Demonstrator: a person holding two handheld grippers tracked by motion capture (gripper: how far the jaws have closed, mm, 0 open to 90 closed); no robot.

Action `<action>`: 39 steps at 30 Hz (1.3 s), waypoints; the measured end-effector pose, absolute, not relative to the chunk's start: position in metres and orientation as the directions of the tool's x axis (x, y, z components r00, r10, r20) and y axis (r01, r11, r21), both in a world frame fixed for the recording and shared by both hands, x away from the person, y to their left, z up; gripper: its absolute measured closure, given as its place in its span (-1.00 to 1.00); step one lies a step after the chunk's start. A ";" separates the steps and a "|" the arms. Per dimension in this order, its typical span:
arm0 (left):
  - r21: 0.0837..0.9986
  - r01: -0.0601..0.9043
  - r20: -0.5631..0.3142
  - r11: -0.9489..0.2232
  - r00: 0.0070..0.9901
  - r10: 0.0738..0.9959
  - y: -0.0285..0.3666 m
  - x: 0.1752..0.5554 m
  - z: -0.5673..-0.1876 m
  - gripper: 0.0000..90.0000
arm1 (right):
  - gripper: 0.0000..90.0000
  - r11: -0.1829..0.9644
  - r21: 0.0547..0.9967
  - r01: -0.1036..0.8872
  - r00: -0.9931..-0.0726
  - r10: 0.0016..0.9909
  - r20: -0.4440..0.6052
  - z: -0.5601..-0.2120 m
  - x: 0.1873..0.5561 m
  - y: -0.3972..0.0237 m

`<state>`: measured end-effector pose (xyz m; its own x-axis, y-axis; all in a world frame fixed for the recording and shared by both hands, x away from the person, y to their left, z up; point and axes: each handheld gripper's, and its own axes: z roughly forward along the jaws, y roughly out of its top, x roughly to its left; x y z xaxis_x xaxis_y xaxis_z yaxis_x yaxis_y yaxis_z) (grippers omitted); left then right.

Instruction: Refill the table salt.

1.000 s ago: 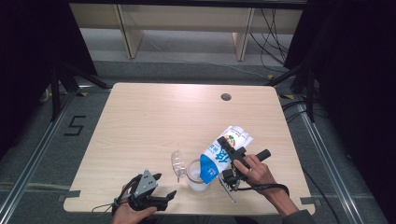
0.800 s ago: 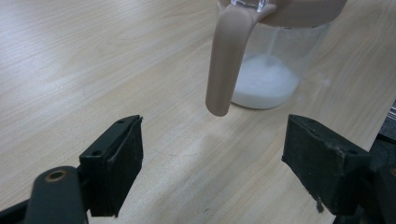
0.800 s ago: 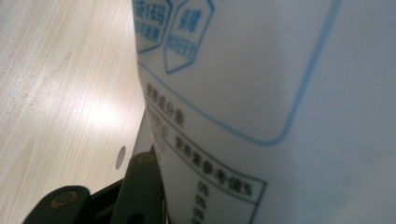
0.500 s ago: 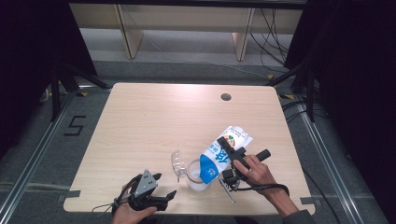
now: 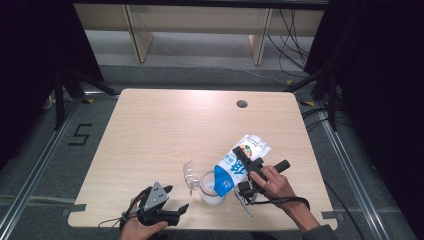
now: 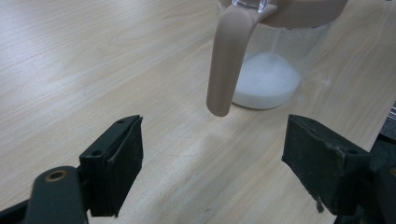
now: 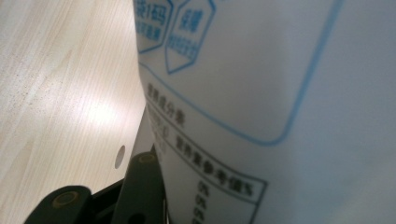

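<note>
Milk's what you've got going: your right gripper (image 5: 248, 176) is clamped on the blue-and-white paper milk carton (image 5: 239, 162), tipped over hard so its blue top end sits right above the clear plastic jug with the beige rim and handle (image 5: 210, 187). That jug stands near the front edge of the pale wooden table (image 5: 160, 130), between your two hands, and in the left gripper view you can see a shallow pool of white milk (image 6: 266, 86) in the bottom of it. In the right gripper view the carton's printed side sits tight against the one black jaw you can see. Your left gripper (image 5: 167, 210) sits low at the front edge, off to the jug's left and apart from it, jaws spread wide with nothing but bare tabletop between them, pointing at the jug's handle (image 6: 229, 56).
</note>
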<state>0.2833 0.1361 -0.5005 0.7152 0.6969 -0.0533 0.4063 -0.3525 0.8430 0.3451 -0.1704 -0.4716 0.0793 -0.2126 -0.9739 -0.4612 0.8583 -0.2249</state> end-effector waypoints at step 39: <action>0.845 0.401 -0.045 -0.354 0.712 0.700 0.136 0.283 -0.501 -0.56 | 0.40 0.862 -0.233 -0.451 0.076 -0.223 -0.972 -0.473 0.345 -0.170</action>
